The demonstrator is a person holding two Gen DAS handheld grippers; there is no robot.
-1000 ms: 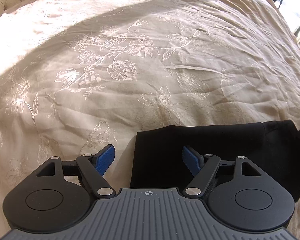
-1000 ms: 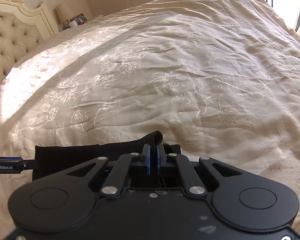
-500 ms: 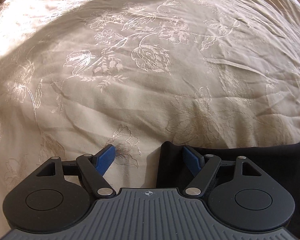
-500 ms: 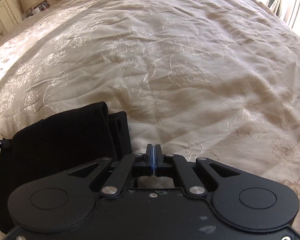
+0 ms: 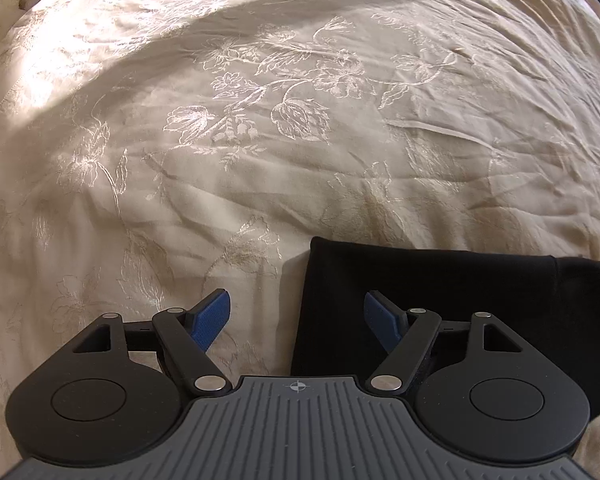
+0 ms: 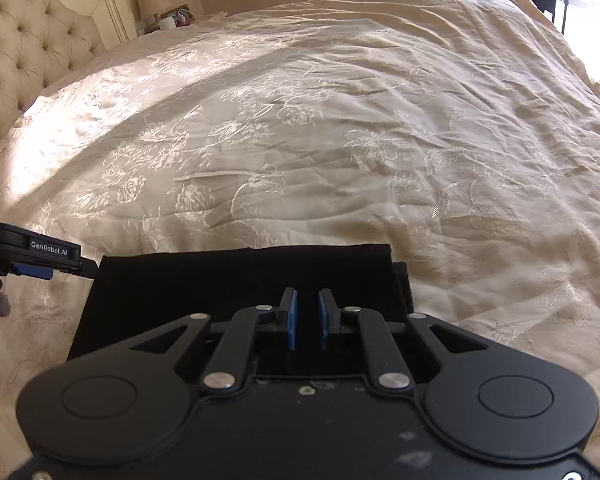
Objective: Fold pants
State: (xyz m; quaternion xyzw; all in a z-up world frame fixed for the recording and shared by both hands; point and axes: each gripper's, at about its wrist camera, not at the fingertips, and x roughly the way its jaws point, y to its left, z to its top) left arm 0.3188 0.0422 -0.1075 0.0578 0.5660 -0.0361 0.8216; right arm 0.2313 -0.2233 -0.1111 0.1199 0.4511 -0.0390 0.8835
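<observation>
Your right hand-held gripper (image 6: 306, 318) is opening its jaws above the pants (image 6: 236, 280), nothing pinched between them; your left hand-held gripper (image 5: 296, 316) is hanging released, straddling their edge. They are lying folded on the bed (image 6: 340, 120), so the fold looks finished; next, you only need to back away.

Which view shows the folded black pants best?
The right wrist view: the pants show their whole far edge and both far corners. In the left wrist view the pants show one end only, partly behind the gripper.

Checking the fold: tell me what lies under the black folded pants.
The black folded pants lie flat on the beige floral-embroidered bedspread. Anything beneath the fabric or between its layers is covered.
</observation>
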